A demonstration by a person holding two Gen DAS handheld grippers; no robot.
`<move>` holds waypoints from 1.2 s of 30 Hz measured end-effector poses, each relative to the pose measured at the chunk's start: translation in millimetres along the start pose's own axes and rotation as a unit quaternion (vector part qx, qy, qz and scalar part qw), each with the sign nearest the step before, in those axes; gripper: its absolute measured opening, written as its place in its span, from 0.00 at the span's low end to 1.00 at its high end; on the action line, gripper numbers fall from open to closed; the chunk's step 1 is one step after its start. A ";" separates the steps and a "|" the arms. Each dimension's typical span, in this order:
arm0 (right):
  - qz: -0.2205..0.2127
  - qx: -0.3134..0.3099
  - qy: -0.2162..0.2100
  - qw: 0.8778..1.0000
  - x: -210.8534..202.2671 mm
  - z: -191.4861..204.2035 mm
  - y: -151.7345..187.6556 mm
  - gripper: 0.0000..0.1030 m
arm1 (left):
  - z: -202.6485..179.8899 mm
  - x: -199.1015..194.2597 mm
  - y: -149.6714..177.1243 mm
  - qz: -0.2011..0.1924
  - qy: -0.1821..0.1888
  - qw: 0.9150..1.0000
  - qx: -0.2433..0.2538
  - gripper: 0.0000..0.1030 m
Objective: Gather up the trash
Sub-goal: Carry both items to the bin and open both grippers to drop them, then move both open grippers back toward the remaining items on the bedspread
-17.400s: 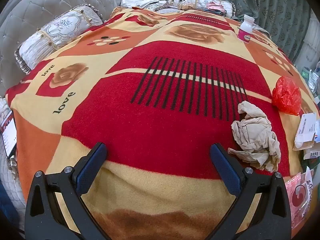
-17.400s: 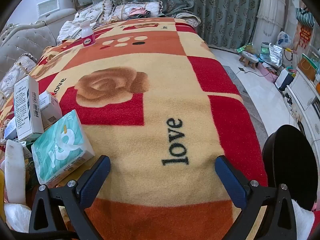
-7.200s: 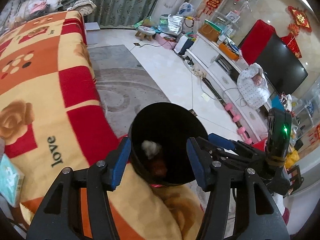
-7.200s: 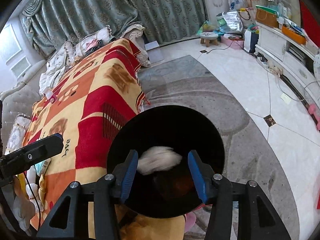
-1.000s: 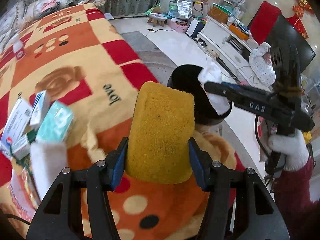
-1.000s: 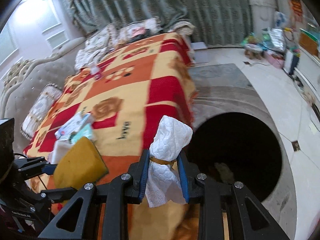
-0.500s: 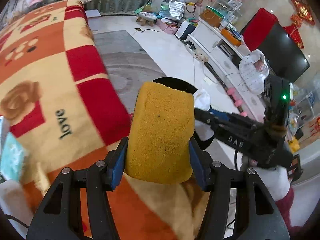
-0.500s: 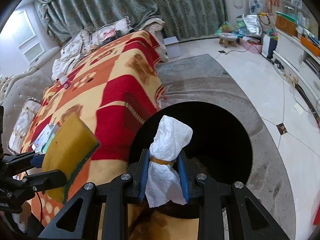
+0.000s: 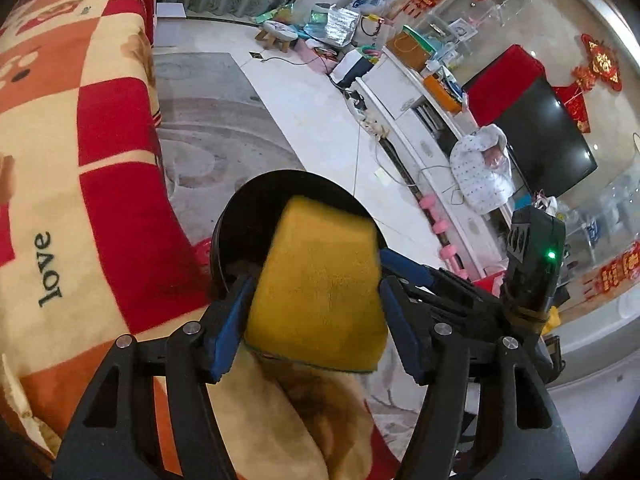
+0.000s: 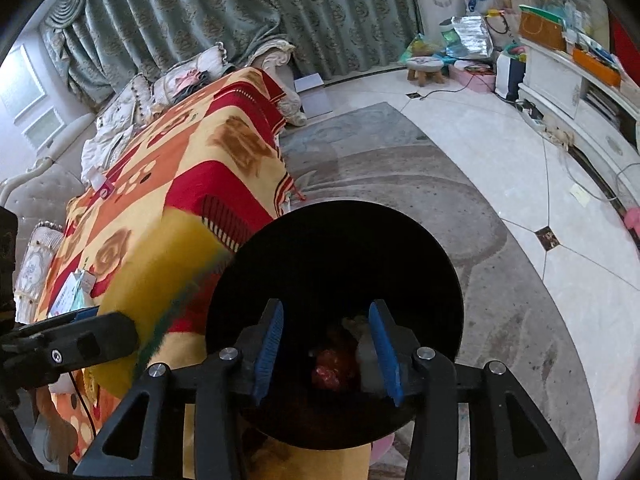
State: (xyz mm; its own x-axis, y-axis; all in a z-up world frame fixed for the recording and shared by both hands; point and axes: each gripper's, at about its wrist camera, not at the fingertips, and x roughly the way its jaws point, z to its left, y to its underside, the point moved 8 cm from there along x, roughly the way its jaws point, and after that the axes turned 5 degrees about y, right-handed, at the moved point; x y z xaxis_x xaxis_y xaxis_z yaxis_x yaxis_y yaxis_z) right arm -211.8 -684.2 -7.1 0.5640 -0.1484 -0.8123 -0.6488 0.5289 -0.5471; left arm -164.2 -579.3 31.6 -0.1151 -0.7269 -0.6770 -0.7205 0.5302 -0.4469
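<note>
A yellow sponge sits blurred between the pads of my left gripper, right over the black bin. Those jaws are opening and the sponge is slipping loose from them. In the right wrist view the sponge is a yellow smear with a green streak beside the bin's rim. My right gripper hangs over the bin's mouth; its jaws are opening and nothing is between them. Down in the bin lie a whitish wad and a red bag.
The red, orange and yellow blanket covers the sofa left of the bin, with small boxes on it. A grey rug and pale tiles lie beyond. A white TV cabinet, a TV and a stool stand farther off.
The white tissue has left my right gripper, whose jaws have spread. The left gripper's jaws have widened and the sponge now blurs. Both grippers have moved further over the bin.
</note>
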 end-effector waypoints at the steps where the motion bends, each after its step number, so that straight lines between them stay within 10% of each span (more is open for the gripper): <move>1: 0.000 -0.001 0.000 1.000 -0.2 0.2 0.8 0.42 | 1.3 0.8 0.3 0.001 -0.001 1.000 -0.001 0.63; 36: 0.017 -0.049 -0.036 0.998 -11.9 70.8 27.8 0.48 | 40.0 -72.4 55.0 -0.022 -0.118 0.993 -0.004 0.63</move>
State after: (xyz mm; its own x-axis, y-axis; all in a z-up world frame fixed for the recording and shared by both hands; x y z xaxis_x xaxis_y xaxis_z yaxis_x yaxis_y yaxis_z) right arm -200.4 -608.6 1.7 0.5730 -0.0696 -0.8166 -0.7139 0.4471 -0.5390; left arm -168.2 -480.1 32.7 0.0800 -0.6268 -0.7751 -0.7275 0.4949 -0.4753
